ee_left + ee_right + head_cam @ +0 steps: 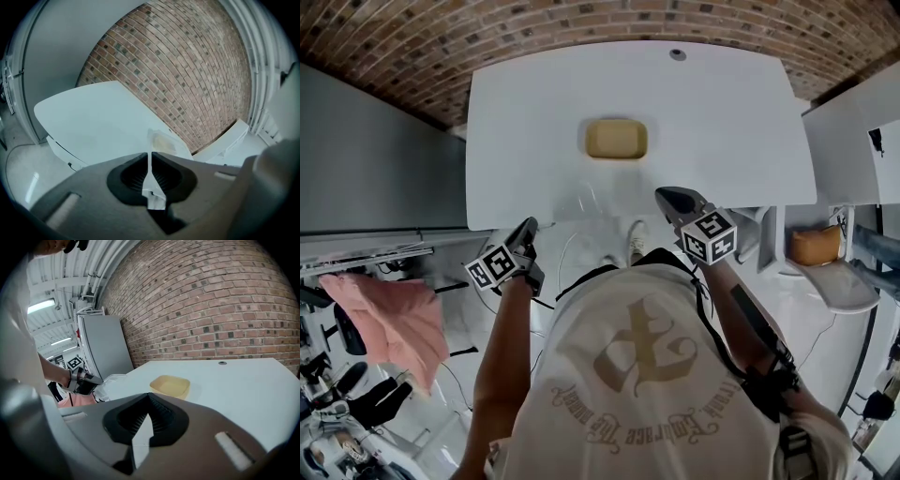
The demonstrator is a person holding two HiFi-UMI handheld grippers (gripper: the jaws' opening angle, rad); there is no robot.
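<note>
A dish (616, 139) is sitting in the middle of the tabletop (722, 112), and the wall (487, 28) is standing behind its far edge. The left gripper (530, 226) and right gripper (667, 198) are hanging at the near edge, before the dish, with a film (586, 200) running between them. A cloth (394, 319) is lying far left, below the tabletop.

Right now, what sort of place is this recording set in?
Probably an indoor lab or workshop: a brick wall, a white table carrying a yellow tray, and bare ceiling pipes with strip lights. The left gripper and right gripper both pinch one clear plastic bag at the table's near edge.
</note>
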